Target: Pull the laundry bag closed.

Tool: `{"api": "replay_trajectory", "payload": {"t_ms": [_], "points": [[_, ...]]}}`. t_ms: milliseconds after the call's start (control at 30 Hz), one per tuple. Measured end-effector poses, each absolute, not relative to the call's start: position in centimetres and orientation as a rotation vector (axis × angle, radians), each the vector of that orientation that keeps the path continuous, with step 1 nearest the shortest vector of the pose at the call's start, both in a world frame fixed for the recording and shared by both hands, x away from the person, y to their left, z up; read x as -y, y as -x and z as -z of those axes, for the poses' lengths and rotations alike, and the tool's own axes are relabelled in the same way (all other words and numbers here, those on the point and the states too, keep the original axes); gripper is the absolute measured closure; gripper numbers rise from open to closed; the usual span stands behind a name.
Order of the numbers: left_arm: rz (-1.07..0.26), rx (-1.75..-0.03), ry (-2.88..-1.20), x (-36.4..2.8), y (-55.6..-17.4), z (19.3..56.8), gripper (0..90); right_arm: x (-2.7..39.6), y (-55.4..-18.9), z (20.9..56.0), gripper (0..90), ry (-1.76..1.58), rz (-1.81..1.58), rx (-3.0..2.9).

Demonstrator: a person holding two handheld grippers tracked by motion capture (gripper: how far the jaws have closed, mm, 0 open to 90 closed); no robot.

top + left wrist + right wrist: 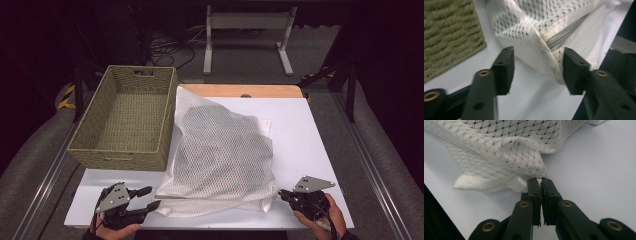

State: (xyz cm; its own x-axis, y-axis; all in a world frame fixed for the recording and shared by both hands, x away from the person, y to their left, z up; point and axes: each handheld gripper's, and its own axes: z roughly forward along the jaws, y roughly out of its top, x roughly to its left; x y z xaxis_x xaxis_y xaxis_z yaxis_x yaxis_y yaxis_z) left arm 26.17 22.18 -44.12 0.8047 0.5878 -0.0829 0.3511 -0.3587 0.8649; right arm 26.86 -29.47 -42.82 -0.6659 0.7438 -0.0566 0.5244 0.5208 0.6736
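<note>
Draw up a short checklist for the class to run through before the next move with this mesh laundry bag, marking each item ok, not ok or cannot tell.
1. Right claw pinches the zipper end of the mesh laundry bag: ok, jaws shut on a white bit.
2. Left claw grips the bag's other near corner: not ok, jaws stand apart with the corner between them.
3. Zipper fully closed: cannot tell.
4. Wicker basket has room inside: ok, its woven floor is bare.
5. Bag lies free of the basket: not ok, one edge rests against the basket's right wall.
6. Bag fully on the white tabletop: ok.
</note>
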Motion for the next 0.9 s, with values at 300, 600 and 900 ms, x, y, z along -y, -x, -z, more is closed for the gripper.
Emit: {"api": "replay_trajectory", "payload": {"t_ms": [300,600,900], "points": [[-0.333,-0.747,-1.907,-23.2,-26.3,43.3,22.6,29.8,-26.6,42.5,83.0,-1.051,-0.959,-2.421],[-0.427,-0.789,-1.922,-23.4,-27.5,43.1,17.9,29.5,-25.9,40.6,62.2,-0.892,-1.080,-2.350],[-0.539,-0.815,-1.892,-24.4,-28.6,43.5,15.6,31.5,-27.8,39.7,44.2,-0.904,-1.141,-2.123]]}}
